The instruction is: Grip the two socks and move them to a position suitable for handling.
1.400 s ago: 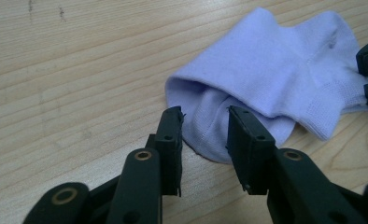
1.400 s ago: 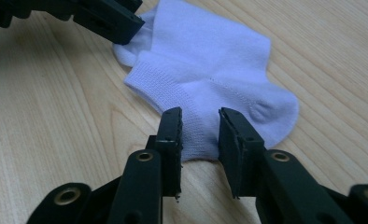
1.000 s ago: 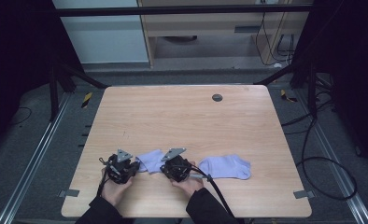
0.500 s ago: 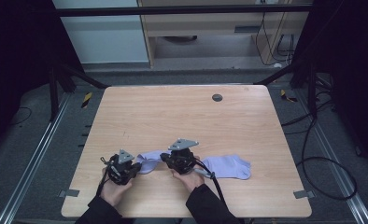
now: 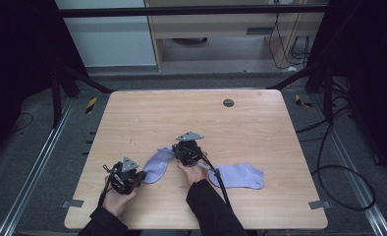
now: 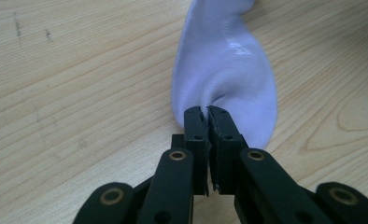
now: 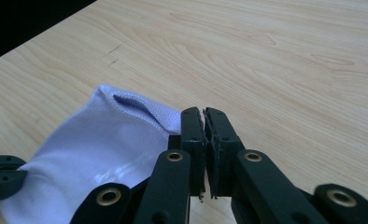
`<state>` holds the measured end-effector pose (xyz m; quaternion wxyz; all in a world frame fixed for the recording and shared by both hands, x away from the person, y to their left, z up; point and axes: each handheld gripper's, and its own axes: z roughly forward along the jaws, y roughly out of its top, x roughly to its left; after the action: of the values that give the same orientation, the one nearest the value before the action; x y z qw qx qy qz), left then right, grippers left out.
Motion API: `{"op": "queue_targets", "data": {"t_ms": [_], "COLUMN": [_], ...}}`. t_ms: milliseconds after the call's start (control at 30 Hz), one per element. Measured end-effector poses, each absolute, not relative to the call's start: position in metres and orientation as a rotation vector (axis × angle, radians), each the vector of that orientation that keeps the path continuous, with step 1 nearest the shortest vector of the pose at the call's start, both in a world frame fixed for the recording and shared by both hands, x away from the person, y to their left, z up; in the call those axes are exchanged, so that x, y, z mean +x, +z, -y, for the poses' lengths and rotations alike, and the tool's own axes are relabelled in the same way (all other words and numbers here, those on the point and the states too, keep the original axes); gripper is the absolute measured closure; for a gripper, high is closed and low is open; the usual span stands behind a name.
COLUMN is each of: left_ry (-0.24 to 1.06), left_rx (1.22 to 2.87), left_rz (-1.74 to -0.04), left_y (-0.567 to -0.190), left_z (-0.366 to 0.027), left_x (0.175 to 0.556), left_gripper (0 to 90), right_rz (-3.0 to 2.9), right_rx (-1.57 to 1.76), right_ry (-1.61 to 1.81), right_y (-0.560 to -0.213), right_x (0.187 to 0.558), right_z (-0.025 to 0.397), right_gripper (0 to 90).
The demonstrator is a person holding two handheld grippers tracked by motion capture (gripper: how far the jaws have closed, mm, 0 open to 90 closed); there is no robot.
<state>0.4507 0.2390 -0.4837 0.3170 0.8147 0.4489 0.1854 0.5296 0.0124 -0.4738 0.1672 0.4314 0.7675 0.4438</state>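
Note:
A lilac sock (image 5: 158, 164) lies stretched on the wooden table (image 5: 196, 113) between my two grippers. My left gripper (image 5: 142, 175), near the front left, is shut on one end of it; in the left gripper view its tips (image 6: 205, 113) pinch a fold of the sock (image 6: 224, 60). My right gripper (image 5: 178, 148) sits farther in. In the right gripper view its tips (image 7: 203, 115) are shut on the open cuff edge of the sock (image 7: 102, 140), and the left gripper's jaw shows at the lower left. A second lilac sock (image 5: 238, 175) lies flat to the right of my right forearm.
A small dark round inset (image 5: 228, 103) sits in the table near its far edge. The right gripper's cable (image 5: 220, 179) trails back over the table, past the second sock's left end. Dark frame legs and floor cables surround the table.
My right gripper has moved away from the person, toward the table's middle, pulling the sock's cuff end with it. The sock is now drawn out longer. The left gripper has stayed put.

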Motion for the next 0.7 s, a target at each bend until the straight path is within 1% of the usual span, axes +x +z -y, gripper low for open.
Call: {"op": "queue_targets", "data": {"t_ms": [100, 200, 233, 333, 533, 700], "left_ry": [0.497, 0.523, 0.528, 0.539, 0.544, 0.511], "left_rx": [2.135, 2.107, 2.094, 2.033, 1.981, 1.984], "left_rz": [-1.201, -1.223, -1.229, -1.257, -1.3, -1.323], "left_y": [-0.485, -0.485, -0.485, -0.482, -0.478, -0.483], "left_z": [-0.241, -0.243, -0.244, -0.248, -0.25, -0.244], "left_x": [0.452, 0.452, 0.452, 0.45, 0.444, 0.446], "left_gripper": [84.7, 77.3, 72.9, 65.4, 61.4, 60.2], "right_rz": [-2.191, -2.193, -2.185, -2.164, -2.175, -2.21], "right_rx": [1.232, 1.219, 1.213, 1.199, 1.176, 1.206], "right_ry": [1.251, 1.247, 1.251, 1.268, 1.251, 1.189], "right_y": [-0.475, -0.476, -0.475, -0.472, -0.47, -0.481], "right_x": [0.533, 0.534, 0.534, 0.534, 0.537, 0.546], "right_z": [-0.012, -0.012, -0.011, -0.008, -0.002, 0.0], "right_gripper": [86.5, 83.1, 80.9, 72.9, 64.6, 63.2]}}
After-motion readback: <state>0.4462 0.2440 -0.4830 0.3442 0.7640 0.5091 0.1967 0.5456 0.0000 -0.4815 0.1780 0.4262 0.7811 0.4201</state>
